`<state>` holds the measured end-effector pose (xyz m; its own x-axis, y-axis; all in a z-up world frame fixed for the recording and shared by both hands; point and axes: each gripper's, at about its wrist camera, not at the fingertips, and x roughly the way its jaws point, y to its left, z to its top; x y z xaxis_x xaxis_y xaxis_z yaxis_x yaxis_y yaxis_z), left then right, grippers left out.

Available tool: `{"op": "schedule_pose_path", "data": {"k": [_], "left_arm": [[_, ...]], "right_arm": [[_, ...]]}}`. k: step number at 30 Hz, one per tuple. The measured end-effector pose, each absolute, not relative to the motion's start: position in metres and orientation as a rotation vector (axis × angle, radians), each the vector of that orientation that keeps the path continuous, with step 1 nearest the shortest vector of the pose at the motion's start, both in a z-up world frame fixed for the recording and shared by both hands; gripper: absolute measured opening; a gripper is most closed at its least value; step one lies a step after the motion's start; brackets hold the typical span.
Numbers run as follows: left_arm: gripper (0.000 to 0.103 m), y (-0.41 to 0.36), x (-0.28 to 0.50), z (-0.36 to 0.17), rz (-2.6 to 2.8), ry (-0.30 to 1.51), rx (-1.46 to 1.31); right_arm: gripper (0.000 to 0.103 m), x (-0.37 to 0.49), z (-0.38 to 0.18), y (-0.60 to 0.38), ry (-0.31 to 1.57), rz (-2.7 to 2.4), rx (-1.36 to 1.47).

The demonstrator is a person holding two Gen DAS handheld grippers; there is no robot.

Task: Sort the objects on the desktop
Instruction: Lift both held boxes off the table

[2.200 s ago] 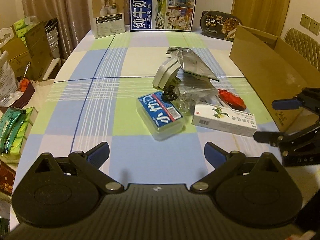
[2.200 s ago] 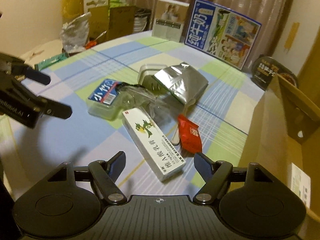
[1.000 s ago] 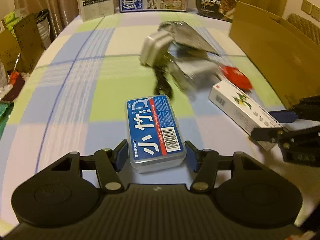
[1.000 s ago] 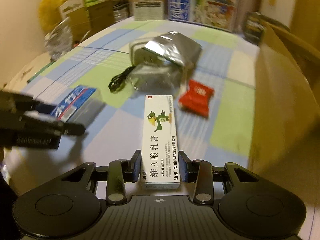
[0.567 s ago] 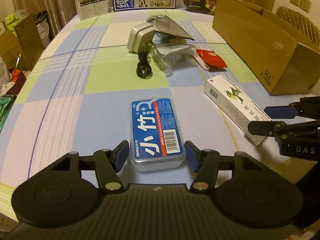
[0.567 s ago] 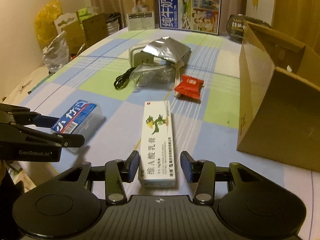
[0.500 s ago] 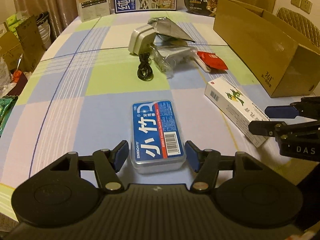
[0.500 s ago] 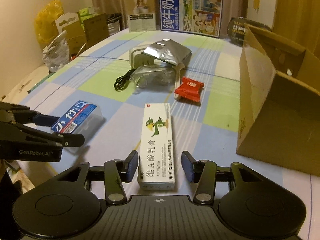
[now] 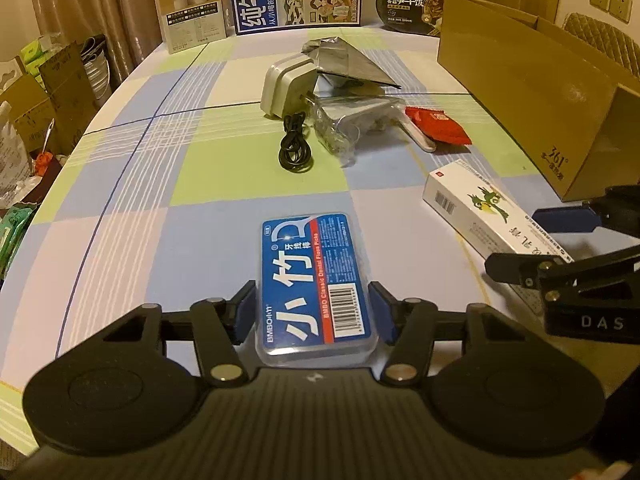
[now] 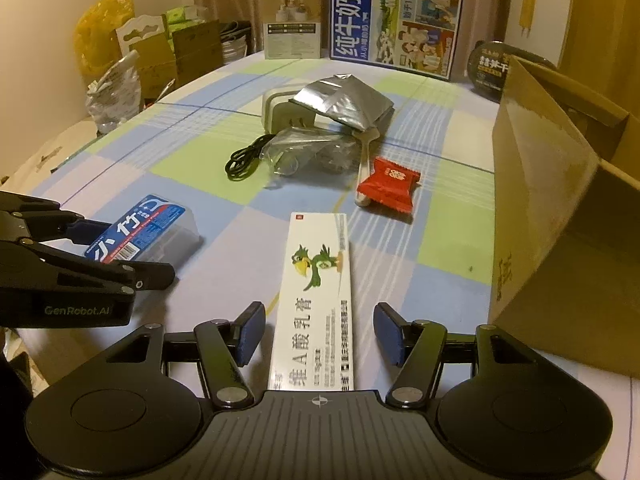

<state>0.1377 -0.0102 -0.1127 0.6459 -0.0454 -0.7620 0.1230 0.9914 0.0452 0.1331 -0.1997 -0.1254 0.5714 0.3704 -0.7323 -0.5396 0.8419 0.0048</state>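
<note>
From here the carton (image 10: 560, 216) on my right looks to hold nothing I can see, so I judge the sorting barely begun. Mid-table, the pile is untouched: foil bag (image 10: 344, 100), charger (image 9: 284, 88), clear bag (image 10: 304, 148), cable (image 9: 294, 148), red sachet (image 10: 388, 184). My right gripper (image 10: 318, 338) straddles the white box (image 10: 320, 292), jaws opening, pads clear of both sides, box flat on the cloth. My left gripper (image 9: 314, 312) is closing around the floss case (image 9: 314, 280); the pads sit just beside its walls, and I cannot tell whether they press yet.
</note>
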Motion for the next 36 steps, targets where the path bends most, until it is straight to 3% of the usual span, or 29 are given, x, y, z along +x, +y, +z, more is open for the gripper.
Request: {"op": "schedule_pose_path", "data": {"k": [9, 11, 36], "left_arm": [[0.052, -0.008, 0.138, -0.113, -0.095, 0.852, 0.089], [0.052, -0.008, 0.138, -0.112, -0.097, 0.855, 0.089], [0.052, -0.022, 0.109, -0.071, -0.142, 0.797, 0.087]], "right_arm": [[0.056, 0.143, -0.129, -0.193, 0.802, 0.549, -0.223], [0.036, 0.143, -0.129, -0.192, 0.809, 0.556, -0.222], [0.035, 0.108, -0.070, -0.216, 0.724, 0.463, -0.149]]}}
